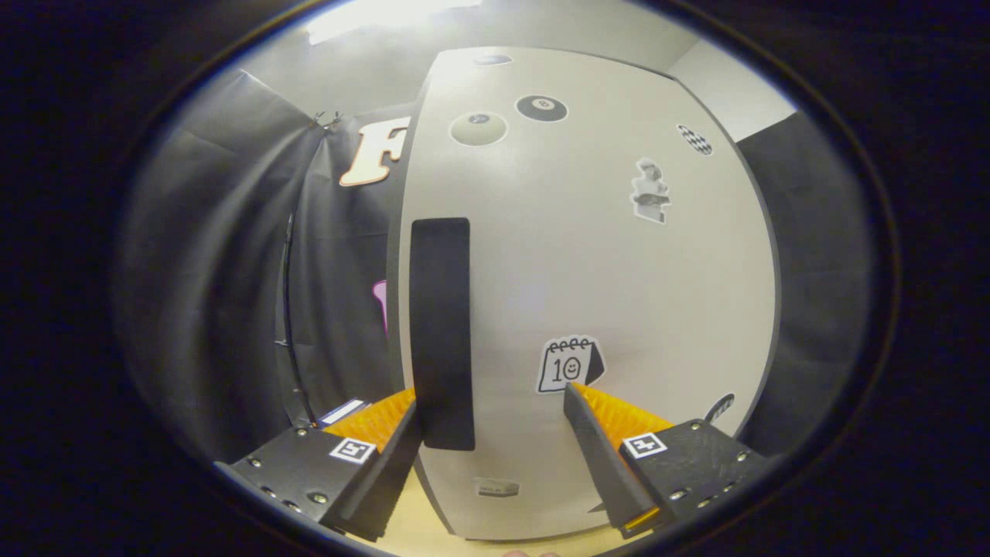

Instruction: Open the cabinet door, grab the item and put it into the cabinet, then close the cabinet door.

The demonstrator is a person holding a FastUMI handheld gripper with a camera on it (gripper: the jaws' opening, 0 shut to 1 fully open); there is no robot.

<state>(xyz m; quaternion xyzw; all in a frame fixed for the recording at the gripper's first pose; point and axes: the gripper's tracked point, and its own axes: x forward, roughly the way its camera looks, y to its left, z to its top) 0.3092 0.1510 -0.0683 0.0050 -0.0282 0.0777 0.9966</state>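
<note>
Door closed; gripper at the handle, first step under way.

The gripper (pixel 491 422) faces one cabinet door (pixel 611 278), which appears closed. Its two fingers stand apart, not clamped: the lower end of the single dark vertical handle (pixel 441 333), near the door's left edge, lies between them, close to the left finger. Judged from this, opening has barely begun; grabbing the item, placing it and closing all remain. The item's position cannot be told. The door carries about seven stickers, including one calendar sticker (pixel 570 364) just ahead of the right finger.
</note>
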